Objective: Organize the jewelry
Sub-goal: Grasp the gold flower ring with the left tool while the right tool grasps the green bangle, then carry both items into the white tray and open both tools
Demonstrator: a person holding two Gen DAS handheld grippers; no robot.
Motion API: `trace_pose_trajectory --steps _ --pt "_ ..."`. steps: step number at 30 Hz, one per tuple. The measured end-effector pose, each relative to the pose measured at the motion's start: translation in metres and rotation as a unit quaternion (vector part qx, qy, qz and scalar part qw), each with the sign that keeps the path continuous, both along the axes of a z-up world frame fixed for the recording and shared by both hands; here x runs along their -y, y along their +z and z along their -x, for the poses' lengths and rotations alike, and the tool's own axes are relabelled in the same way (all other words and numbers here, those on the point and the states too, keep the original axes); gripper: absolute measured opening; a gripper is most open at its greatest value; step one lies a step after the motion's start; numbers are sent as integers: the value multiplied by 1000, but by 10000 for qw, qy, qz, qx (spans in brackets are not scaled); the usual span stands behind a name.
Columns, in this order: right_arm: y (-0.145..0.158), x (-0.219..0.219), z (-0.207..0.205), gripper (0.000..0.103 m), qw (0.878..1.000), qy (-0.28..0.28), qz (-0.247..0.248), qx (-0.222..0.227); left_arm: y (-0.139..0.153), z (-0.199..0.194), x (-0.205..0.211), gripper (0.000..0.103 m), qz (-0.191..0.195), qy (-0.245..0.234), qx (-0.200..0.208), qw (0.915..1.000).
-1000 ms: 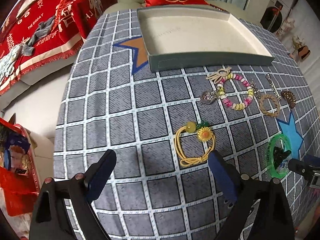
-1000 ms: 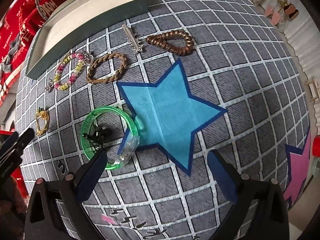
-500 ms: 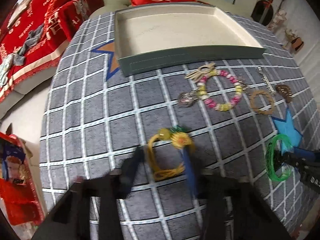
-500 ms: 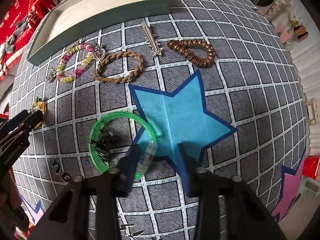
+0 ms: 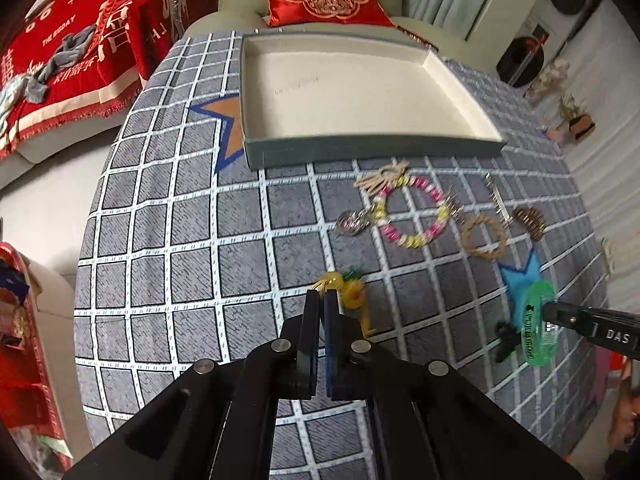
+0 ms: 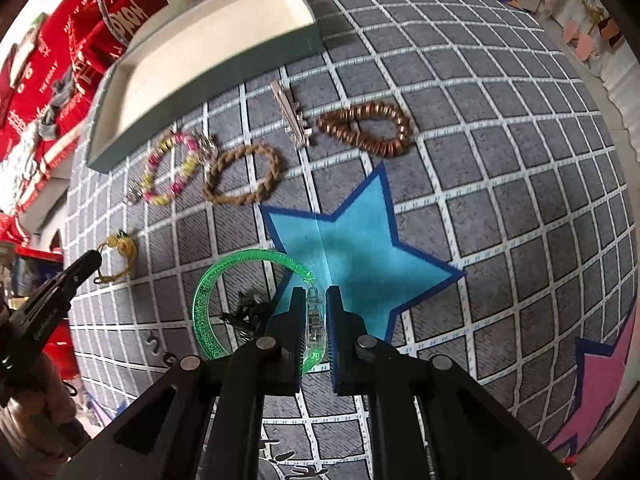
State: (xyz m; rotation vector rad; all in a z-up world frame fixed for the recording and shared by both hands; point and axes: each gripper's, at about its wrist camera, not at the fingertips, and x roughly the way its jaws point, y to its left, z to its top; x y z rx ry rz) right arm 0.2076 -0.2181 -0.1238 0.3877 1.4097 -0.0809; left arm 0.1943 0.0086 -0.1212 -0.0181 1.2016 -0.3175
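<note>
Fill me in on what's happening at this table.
A person is sorting jewelry with a tool in each hand. The left tool is shut on the yellow cord bracelet; the right tool is shut on the green bangle. The open tray holds nothing yet. The pink and yellow bead bracelet, braided ring and copper coil band lie on the cloth.

In the left wrist view, the tray (image 5: 372,146) sat in the upper middle of the frame on the checked cloth (image 5: 168,240). Below it, running rightward, lay the bead bracelet (image 5: 412,216), the braided ring (image 5: 484,236) and the coil tie (image 5: 530,222). The cord bracelet (image 5: 352,294) lay at centre, the bangle (image 5: 538,328) at right.
</note>
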Motion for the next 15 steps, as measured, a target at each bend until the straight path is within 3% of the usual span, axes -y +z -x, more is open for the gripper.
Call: trace_pose_trajectory --steps 6,15 --pt "19 10 -47 10 9997 76 -158 177 20 -10 -2 16 228 162 99 9996" --pt "39 1 -109 11 9972 303 -238 648 59 -54 6 16 456 272 499 9973"
